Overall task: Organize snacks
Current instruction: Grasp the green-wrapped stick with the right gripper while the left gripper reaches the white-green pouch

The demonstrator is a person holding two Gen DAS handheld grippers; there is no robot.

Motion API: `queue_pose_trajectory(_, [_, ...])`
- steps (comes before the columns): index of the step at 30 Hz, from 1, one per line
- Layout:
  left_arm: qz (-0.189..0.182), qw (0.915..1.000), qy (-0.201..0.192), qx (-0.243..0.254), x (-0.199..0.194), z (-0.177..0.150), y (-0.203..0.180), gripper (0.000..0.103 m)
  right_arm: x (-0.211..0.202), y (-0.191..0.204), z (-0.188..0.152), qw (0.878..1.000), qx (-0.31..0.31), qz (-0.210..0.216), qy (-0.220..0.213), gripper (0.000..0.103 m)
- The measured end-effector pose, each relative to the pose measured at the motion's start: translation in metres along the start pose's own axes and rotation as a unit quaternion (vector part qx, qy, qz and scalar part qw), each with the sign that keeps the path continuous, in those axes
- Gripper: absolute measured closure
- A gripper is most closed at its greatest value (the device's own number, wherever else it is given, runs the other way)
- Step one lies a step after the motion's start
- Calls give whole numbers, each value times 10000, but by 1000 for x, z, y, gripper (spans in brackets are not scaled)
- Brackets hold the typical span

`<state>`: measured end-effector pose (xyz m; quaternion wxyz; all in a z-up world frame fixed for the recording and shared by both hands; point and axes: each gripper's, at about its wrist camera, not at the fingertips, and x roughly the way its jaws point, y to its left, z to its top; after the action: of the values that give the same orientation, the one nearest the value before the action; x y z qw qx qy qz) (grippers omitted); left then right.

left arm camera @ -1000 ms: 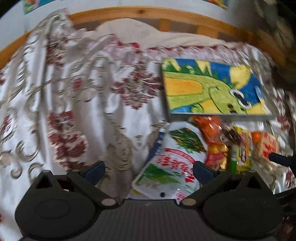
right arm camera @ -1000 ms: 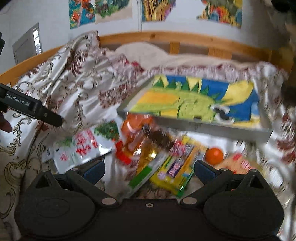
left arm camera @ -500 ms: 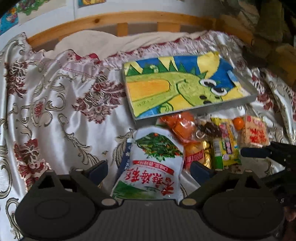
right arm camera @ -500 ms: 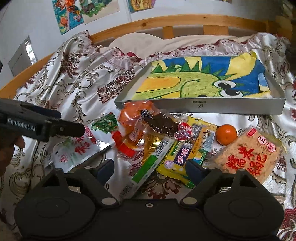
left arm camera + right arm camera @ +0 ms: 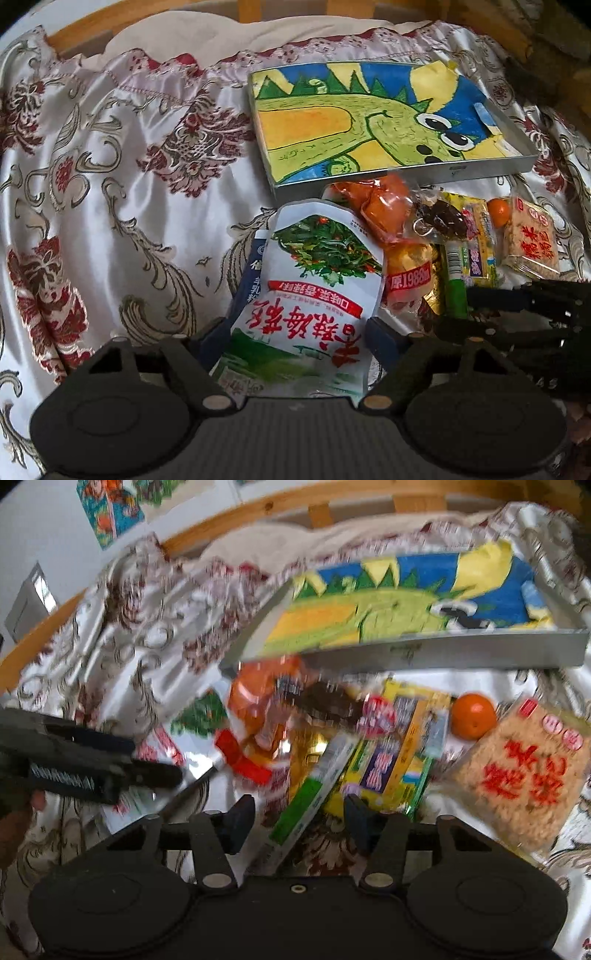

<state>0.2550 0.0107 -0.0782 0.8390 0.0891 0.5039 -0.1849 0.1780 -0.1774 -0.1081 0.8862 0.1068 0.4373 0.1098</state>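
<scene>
A white snack bag [image 5: 317, 280] with green leaves and red characters lies on the bedspread between the fingers of my left gripper [image 5: 295, 339]. The jaws are closing, with the pads right at the bag's edges. In the right wrist view, my right gripper [image 5: 299, 816] straddles a long green-and-white stick packet [image 5: 314, 797]. Its jaws are closing too, with a gap left on each side. Beside these lie an orange-wrapped packet [image 5: 384, 210], a yellow pack [image 5: 399, 757], a rice cracker pack [image 5: 517, 775] and a small orange [image 5: 472, 716].
A shallow metal tray [image 5: 406, 177] lined with a dinosaur drawing sits just behind the snack pile. Satin bedspread [image 5: 129, 184] stretches to the left, and a wooden bed rail [image 5: 258, 513] runs along the back. The left gripper [image 5: 92, 768] shows at the right view's left edge.
Both grippers have come down closer to the snack pile and their jaws have narrowed. The white bag now sits between the left fingers and the green stick packet between the right ones.
</scene>
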Motion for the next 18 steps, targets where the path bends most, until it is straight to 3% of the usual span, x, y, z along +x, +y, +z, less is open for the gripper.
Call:
queue_pose_trajectory(7, [25, 10000, -46, -33, -2, -5, -2, 29, -6, -3, -2, 9999, 23, -123, 106, 77])
queue_pose_trajectory(12, [25, 9994, 81, -333, -9, -8, -2, 33, -16, -12, -3, 9991, 333, -101, 252, 81])
queue_pose_trajectory(18, [200, 9997, 98, -61, -16, -17, -22, 31, -28, -22, -12, 9961, 576, -89, 665, 82])
